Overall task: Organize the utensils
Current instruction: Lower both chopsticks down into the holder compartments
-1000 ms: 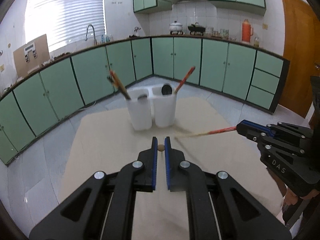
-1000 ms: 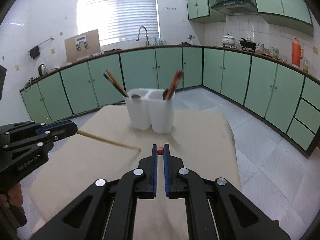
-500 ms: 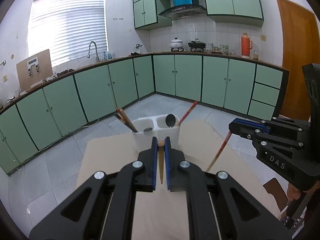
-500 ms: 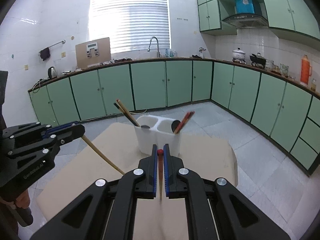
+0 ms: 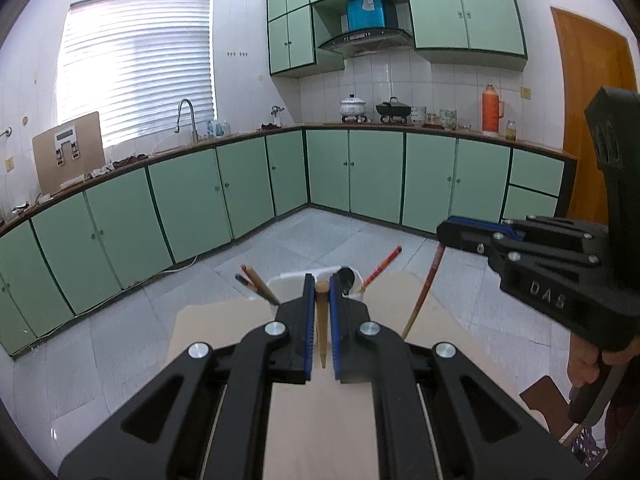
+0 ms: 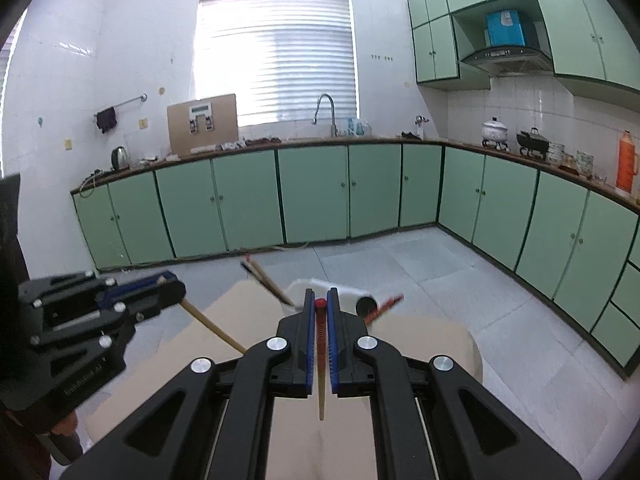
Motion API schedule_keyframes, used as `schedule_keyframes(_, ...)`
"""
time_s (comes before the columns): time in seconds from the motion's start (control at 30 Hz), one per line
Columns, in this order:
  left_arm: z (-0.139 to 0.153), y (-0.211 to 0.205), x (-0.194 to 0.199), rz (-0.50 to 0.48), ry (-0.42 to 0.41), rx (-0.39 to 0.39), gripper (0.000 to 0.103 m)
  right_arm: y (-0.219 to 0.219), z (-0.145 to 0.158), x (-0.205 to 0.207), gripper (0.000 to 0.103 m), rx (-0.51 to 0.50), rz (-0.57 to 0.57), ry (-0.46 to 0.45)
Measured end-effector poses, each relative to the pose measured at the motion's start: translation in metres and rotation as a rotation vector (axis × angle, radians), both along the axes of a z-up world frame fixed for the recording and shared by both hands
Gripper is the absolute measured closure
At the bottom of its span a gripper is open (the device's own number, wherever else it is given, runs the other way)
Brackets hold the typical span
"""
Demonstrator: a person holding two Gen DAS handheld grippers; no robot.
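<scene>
My left gripper (image 5: 319, 284) is shut on a plain wooden chopstick (image 5: 321, 328) that hangs tip-down between its fingers. My right gripper (image 6: 320, 298) is shut on a red-topped chopstick (image 6: 321, 360), also tip-down. Both are held above the beige table (image 5: 320, 420), short of the white two-cup utensil holder (image 5: 280, 282). The holder has brown chopsticks (image 5: 256, 289) in its left cup, and a dark spoon (image 5: 346, 278) and a red chopstick (image 5: 380, 268) in its right cup. The right gripper (image 5: 444, 234) shows in the left wrist view, the left gripper (image 6: 176, 288) in the right wrist view.
The table's far edge (image 6: 440, 320) lies just behind the holder (image 6: 348, 294). Grey tiled floor and green cabinets (image 5: 360, 176) surround the table. A hand (image 5: 588, 364) grips the right gripper's handle at the far right.
Both grippers have risen and tilted up, so the chopsticks swung from lying level over the table to hanging tip-down. The holder now sits lower in both views.
</scene>
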State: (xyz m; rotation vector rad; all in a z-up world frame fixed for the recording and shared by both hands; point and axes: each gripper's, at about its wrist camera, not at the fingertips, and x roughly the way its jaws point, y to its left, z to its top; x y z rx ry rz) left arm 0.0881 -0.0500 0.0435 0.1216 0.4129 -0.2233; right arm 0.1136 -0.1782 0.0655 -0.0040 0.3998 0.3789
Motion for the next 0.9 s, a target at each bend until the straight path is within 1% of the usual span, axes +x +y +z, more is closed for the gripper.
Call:
schedule_keyframes(0.2,0.025,0.004,0.014,0.006,-0.052,-0.02,0.097,0.001,0.03,0.018,0.097,-0.001,-0.001,-0.056)
schedule_keyframes(0.3,0.041,0.006,0.023,0.009,-0.091,-0.029,0.097,0.001,0.045,0.03,0.097,0.001,-0.002,-0.076)
schedule_keyframes(0.4,0.055,0.004,0.032,0.011,-0.126,-0.033,0.097,0.001,0.056,0.041,0.097,-0.005,-0.01,-0.095)
schedule_keyframes(0.53,0.069,0.004,0.05,0.019,-0.15,-0.04,0.097,0.002,0.068,0.061,0.097,-0.004,-0.023,-0.112)
schedule_keyframes(0.7,0.077,0.004,0.076,0.023,-0.153,-0.055,0.097,0.001,0.07,0.089,0.097,0.008,-0.033,-0.108)
schedule_keyframes(0.9,0.068,0.004,0.112,0.025,-0.123,-0.051,0.097,0.004,0.06,0.12,0.097,0.001,-0.045,-0.075)
